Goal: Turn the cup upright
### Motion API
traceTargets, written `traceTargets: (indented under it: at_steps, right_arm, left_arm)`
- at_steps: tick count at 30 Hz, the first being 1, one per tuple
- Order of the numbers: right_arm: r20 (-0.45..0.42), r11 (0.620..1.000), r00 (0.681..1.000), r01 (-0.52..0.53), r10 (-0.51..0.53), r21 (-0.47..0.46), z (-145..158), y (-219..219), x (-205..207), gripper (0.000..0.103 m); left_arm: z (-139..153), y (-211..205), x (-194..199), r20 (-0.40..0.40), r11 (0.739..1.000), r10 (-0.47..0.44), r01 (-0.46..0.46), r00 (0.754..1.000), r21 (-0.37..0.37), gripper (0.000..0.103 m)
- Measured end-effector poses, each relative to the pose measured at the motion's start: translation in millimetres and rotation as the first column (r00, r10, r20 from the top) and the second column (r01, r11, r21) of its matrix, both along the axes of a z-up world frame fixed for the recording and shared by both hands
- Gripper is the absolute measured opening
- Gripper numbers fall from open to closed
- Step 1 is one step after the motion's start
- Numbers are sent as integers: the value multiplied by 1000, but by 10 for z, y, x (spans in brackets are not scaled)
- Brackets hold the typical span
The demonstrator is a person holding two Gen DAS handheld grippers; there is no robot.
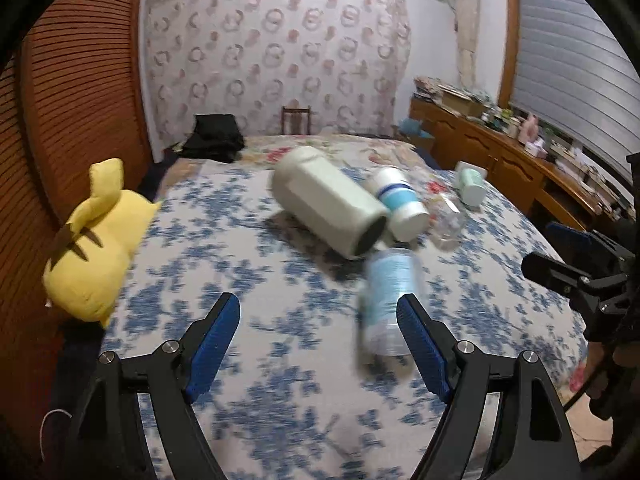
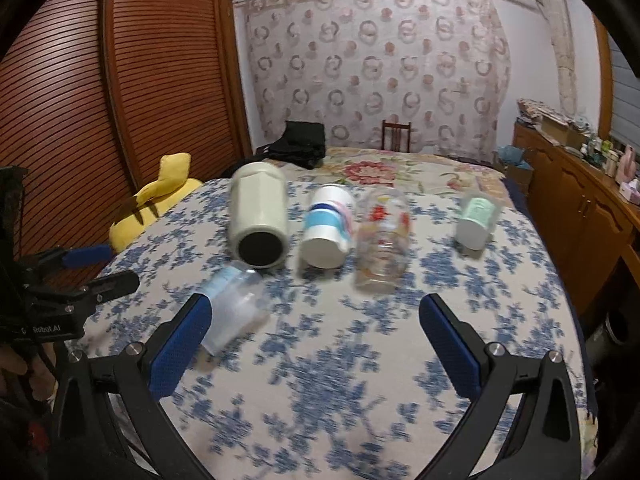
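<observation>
While both grippers — left (image 1: pixel 319 346), right (image 2: pixel 315 346) — hang spread and empty over the bed (image 2: pixel 320 392), centre on the nearest toppled cup (image 1: pixel 390 300) lying beside the grey cup's (image 1: pixel 328 204) mouth, pinch mid-body — lift, then tip upright.

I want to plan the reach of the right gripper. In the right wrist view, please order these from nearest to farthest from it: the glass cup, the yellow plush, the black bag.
1. Glass cup: lying on the bed, just ahead of the open right gripper.
2. Yellow plush: further back, at the left edge.
3. Black bag: at the far end, by the wall.
</observation>
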State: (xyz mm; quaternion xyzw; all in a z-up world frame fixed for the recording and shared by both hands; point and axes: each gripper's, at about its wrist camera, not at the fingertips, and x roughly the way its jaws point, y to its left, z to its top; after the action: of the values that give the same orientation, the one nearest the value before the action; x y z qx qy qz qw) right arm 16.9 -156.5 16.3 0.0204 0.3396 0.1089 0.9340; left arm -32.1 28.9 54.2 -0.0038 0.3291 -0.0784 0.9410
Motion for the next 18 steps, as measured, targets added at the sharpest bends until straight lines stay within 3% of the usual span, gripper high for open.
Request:
traceTargets:
  at_steps: [9, 18]
  right_arm:
    - [-68, 997, 995, -70, 71, 23, -67, 558, 289, 102]
    - [-178, 998, 982, -58, 63, 36, -278, 844, 581, 96]
  left_arm:
    - [-36, 398, -133, 25, 996, 88, -88, 996, -13, 82]
    - [-56, 631, -197, 34, 989, 148, -147, 988, -34, 82]
